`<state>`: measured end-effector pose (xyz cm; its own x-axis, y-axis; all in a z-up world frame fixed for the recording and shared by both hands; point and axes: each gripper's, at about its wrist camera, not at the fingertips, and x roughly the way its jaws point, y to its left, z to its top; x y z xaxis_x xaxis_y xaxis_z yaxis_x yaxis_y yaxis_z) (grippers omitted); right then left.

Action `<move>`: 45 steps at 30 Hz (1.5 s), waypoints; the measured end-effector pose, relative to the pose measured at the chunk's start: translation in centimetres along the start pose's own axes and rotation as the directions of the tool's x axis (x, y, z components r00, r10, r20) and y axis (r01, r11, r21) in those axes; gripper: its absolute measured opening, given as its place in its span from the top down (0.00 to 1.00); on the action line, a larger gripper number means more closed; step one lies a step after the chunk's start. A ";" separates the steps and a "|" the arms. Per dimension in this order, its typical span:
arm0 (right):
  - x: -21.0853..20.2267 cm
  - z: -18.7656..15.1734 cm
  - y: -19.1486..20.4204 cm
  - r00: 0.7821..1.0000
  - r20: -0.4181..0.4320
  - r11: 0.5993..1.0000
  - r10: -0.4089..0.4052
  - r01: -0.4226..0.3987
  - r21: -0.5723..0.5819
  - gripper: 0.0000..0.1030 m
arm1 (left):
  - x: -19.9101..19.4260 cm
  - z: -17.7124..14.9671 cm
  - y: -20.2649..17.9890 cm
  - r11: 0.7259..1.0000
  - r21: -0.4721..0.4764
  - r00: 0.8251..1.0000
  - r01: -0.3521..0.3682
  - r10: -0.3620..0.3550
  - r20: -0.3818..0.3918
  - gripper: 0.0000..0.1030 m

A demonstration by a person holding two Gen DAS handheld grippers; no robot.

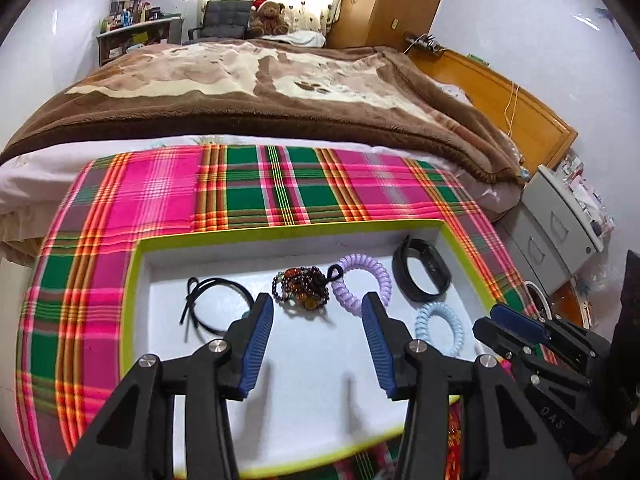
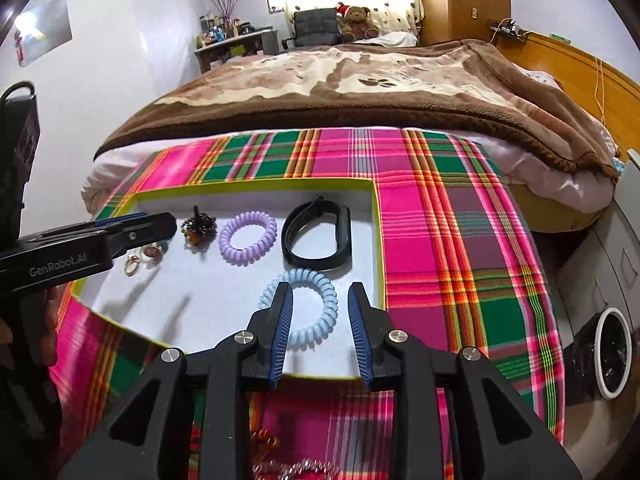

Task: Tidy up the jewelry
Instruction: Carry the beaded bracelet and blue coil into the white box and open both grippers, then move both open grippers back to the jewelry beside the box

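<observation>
**Both tongs hang open over the tray of jewelry**

A shallow white tray (image 1: pixel 132 280) with a yellow-green rim lies on a pink and green plaid cloth (image 1: pixel 248 188) spread over the foot of a bed (image 1: pixel 256 92).

Inside the tray, in the left wrist view, a black cord bracelet (image 1: pixel 216 304) lies at the left, a dark beaded bracelet (image 1: pixel 302 286) with amber beads beside it, then a purple coil band (image 1: pixel 362 282) and a black watch strap (image 1: pixel 420 270) toward the far right corner. A pale blue coil band (image 1: pixel 438 330) lies nearer, just below the strap.

The left tongs (image 1: pixel 318 344) are spread wide and hold nothing, hovering above bare tray floor just short of the beaded bracelet.

The right tongs (image 2: pixel 320 332) are also open and empty, their blue pads (image 2: pixel 282 332) on either side of the near part of the pale blue coil band; whether they touch it cannot be told.

In the right wrist view, a gold ring (image 2: pixel 131 266) and a small round charm (image 2: pixel 153 252) lie near the tray's left edge.
</observation>
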<state>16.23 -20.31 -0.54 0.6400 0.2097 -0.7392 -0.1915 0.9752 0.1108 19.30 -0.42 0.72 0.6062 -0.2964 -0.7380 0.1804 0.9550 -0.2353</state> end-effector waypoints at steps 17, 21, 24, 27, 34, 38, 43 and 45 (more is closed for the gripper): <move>-3.5 -4.5 -1.3 0.997 -0.013 0.997 0.074 -0.074 -0.005 0.71 | -5.6 -5.5 -0.4 0.999 -0.022 0.998 0.034 -0.033 0.046 0.52; -3.9 -5.4 -1.2 0.993 -0.022 0.993 0.113 -0.113 -0.033 0.71 | -6.4 -6.6 -0.4 0.999 -0.033 0.998 0.040 -0.038 0.050 0.52; -3.7 -5.9 -1.1 0.987 -0.036 0.985 0.155 -0.157 -0.066 0.71 | -6.9 -7.7 -0.3 0.999 -0.037 0.998 0.040 -0.038 0.045 0.52; -3.0 -6.0 -0.9 0.980 -0.068 0.977 0.188 -0.194 -0.087 0.71 | -7.2 -8.7 0.0 0.998 -0.050 0.999 0.037 -0.035 0.035 0.52; -2.0 -6.8 -0.1 0.963 -0.130 0.949 0.235 -0.256 -0.182 0.61 | -7.3 -10.4 0.0 0.997 -0.064 0.999 0.032 -0.032 0.006 0.52; -2.6 -7.4 -0.1 0.959 -0.142 0.945 0.244 -0.268 -0.189 0.59 | -7.3 -10.8 -0.2 0.997 -0.069 0.999 0.032 -0.032 0.002 0.52; -3.4 -8.5 0.3 0.958 -0.169 0.931 0.230 -0.268 -0.249 0.58 | -7.3 -11.0 -0.2 0.996 -0.077 0.999 0.035 -0.035 -0.001 0.52; -3.8 -8.9 0.4 0.950 -0.187 0.922 0.250 -0.292 -0.254 0.58 | -7.3 -11.1 -0.1 0.996 -0.077 0.999 0.036 -0.037 -0.002 0.52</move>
<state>7.10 -21.36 -3.61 0.4214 0.4296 -0.7987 -0.5527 0.8199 0.1494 6.23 1.50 -0.88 0.5977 -0.3312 -0.7301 0.1419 0.9400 -0.3103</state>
